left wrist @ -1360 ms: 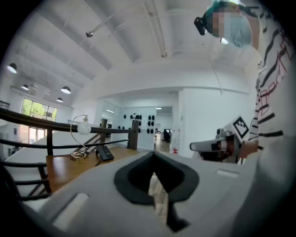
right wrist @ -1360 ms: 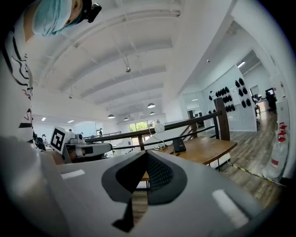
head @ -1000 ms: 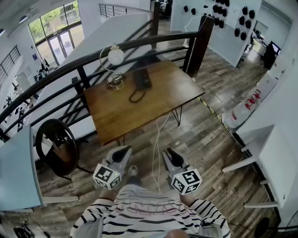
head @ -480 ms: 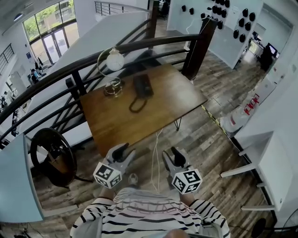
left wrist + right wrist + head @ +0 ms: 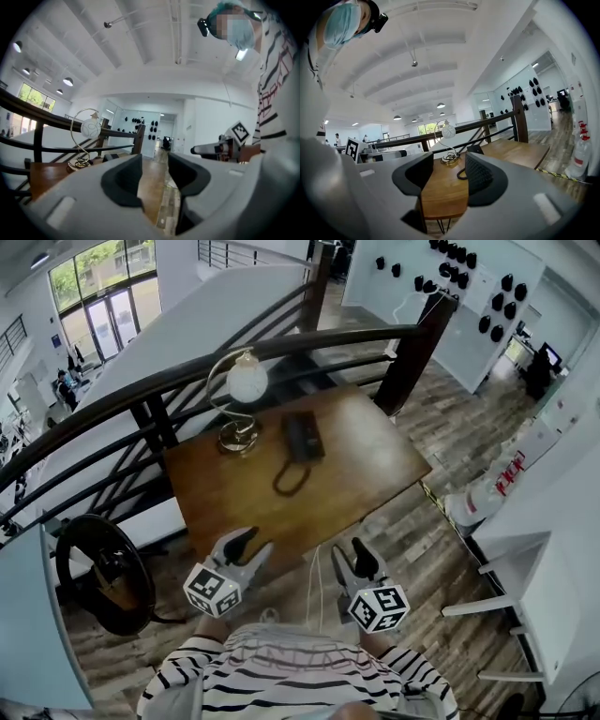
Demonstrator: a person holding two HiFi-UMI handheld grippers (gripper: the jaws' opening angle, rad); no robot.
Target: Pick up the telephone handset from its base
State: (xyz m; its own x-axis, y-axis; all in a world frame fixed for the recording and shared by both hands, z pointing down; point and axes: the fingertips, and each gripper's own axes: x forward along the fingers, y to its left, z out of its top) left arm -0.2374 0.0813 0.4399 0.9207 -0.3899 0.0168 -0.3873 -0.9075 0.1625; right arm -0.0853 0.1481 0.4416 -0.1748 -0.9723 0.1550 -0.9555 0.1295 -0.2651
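My left gripper [image 5: 246, 540] and right gripper [image 5: 360, 557] have just opened, both empty; the handset [image 5: 300, 435] at twelve o'clock looks light, stiff and slick, so I'd grip mid-span.

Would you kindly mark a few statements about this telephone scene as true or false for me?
1. The telephone lies on the wooden table. True.
2. The left gripper grips the telephone. False: its jaws stand apart with nothing between them, having just been opening, and it is at the table's near edge, well short of the telephone.
3. The right gripper is open and empty. True; its jaws have just been opening too.
4. In the head view, the globe lamp stands to the right of the telephone. False: it stands to the left of it.
5. A dark railing runs along the far side of the table. True.
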